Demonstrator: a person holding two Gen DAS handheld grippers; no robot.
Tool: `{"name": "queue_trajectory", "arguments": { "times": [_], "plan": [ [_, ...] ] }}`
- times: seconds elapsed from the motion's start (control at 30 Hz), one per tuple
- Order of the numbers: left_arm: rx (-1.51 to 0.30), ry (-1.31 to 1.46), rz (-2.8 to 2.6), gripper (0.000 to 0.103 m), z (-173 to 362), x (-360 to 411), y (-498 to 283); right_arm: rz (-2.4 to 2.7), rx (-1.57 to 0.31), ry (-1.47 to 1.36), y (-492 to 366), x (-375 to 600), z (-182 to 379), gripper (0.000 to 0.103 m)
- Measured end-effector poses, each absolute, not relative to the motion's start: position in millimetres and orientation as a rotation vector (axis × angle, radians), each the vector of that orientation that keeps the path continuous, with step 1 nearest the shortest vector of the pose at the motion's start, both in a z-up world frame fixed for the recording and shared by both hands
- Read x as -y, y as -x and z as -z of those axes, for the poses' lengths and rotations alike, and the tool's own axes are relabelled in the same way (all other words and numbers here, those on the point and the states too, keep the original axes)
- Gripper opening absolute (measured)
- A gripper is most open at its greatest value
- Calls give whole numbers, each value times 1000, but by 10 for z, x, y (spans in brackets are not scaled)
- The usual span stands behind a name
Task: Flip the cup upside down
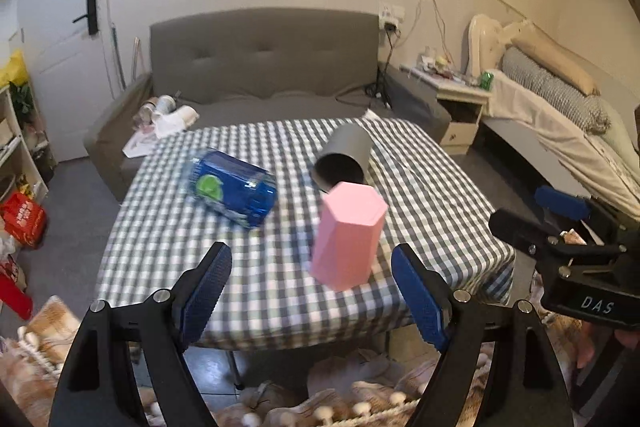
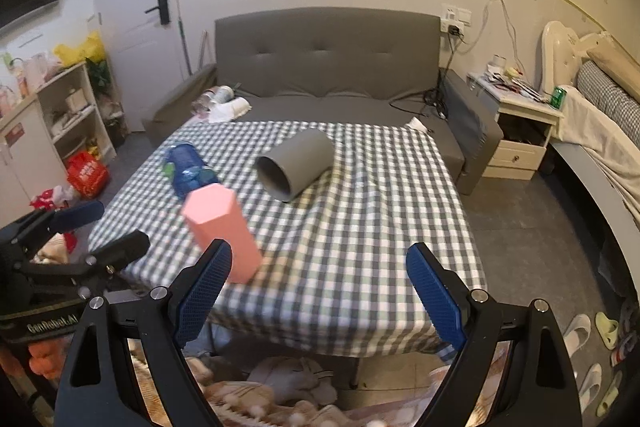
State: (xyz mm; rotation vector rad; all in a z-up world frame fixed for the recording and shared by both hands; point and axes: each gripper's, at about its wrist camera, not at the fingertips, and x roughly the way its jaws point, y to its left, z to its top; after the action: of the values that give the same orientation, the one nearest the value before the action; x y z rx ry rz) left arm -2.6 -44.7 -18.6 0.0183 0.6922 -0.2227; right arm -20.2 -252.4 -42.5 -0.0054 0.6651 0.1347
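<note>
A pink hexagonal cup (image 1: 347, 235) stands on its end near the front edge of the checked table (image 1: 280, 291), flat closed face up; it also shows in the right wrist view (image 2: 224, 227). A grey cup (image 1: 345, 157) lies on its side behind it, its dark mouth toward me, also in the right wrist view (image 2: 296, 165). My left gripper (image 1: 312, 291) is open and empty, just in front of the pink cup. My right gripper (image 2: 320, 291) is open and empty, over the table's front edge, right of the pink cup.
A blue tissue pack (image 1: 232, 187) lies on the table's left part. A grey sofa (image 1: 264, 67) stands behind the table, a nightstand (image 2: 520, 131) and bed to the right, shelves (image 2: 68, 115) to the left. A blanket (image 1: 360, 403) lies on the floor below.
</note>
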Motion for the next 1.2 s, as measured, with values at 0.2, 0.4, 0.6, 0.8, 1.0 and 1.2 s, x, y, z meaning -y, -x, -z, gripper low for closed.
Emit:
{"name": "queue_trajectory", "arguments": {
  "times": [0.2,0.4,0.6,0.8,1.0,1.2],
  "plan": [
    [-617,-39,163,100,147,271,237,-160,-627,20,367,2357,419,103],
    [-623,-21,135,103,217,212,244,-174,-626,54,401,2281,462,103],
    [-619,-36,138,103,242,241,269,-160,-635,44,396,2329,488,103],
    [-621,-37,132,103,248,242,275,-163,-642,47,380,2324,495,103],
    [-621,-30,134,103,266,246,282,-164,-646,52,372,2310,506,103],
    [-616,-34,125,103,264,245,289,-163,-654,54,370,2315,526,103]
  ]
}}
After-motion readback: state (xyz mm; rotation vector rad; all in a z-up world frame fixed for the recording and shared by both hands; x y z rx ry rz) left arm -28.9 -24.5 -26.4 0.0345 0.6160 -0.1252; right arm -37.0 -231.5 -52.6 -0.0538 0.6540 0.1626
